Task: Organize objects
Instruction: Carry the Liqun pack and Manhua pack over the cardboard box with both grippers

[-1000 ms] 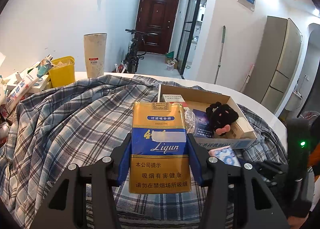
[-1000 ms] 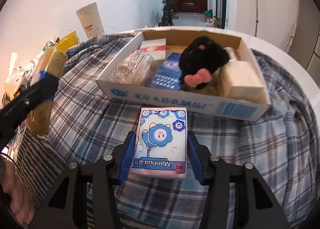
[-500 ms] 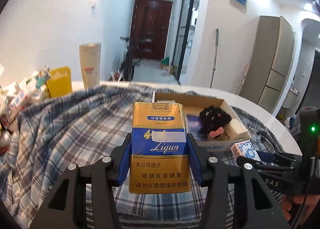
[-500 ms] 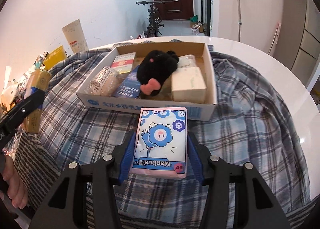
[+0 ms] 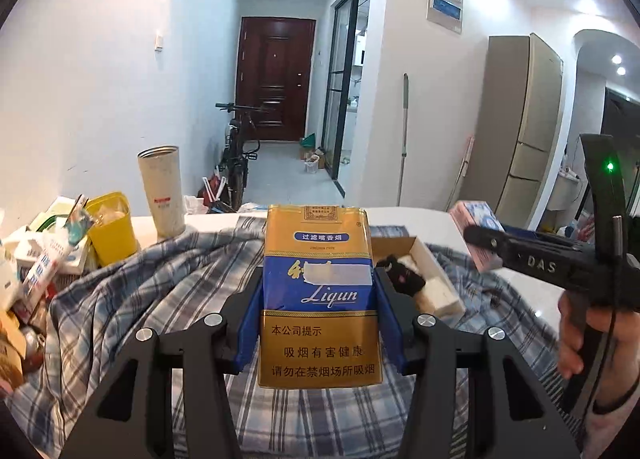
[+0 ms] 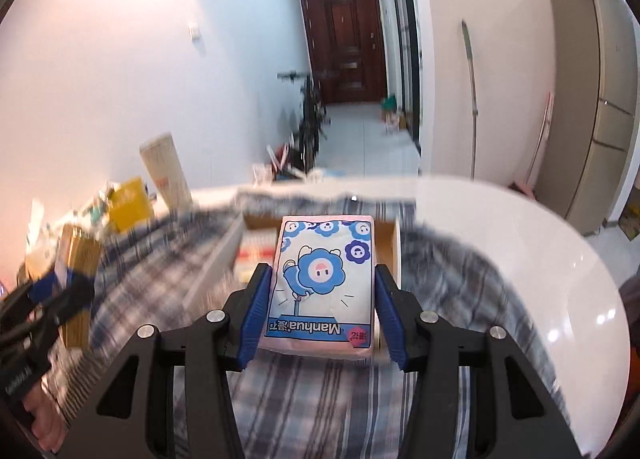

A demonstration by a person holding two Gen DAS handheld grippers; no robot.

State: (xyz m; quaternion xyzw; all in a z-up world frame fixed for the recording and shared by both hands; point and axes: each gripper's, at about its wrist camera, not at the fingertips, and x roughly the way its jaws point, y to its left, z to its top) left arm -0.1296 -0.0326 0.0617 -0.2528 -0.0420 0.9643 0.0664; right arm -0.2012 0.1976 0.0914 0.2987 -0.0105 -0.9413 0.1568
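My left gripper [image 5: 318,323] is shut on a gold and blue cigarette pack [image 5: 318,299], held upright above the plaid cloth [image 5: 140,299]. My right gripper [image 6: 320,311] is shut on a pink tissue pack [image 6: 324,279] with a blue flower cartoon. It shows at the right of the left wrist view [image 5: 476,223], raised above the table. The cardboard box [image 5: 424,255] lies behind the cigarette pack, holding a black plush toy [image 5: 404,275] and a white block [image 5: 440,291]. In the blurred right wrist view the box [image 6: 224,255] sits just beyond the tissue pack.
A yellow bin [image 5: 112,227], a tall paper cup [image 5: 162,191] and a heap of packets [image 5: 40,255] crowd the table's left side. The white round table [image 6: 520,243] shows bare at the right. A bicycle [image 5: 238,155] stands in the hallway beyond.
Both grippers have lifted and tilted up, so the views now look along the hallway. The right gripper with the tissue pack rose higher beside the box. Both holds are unchanged.
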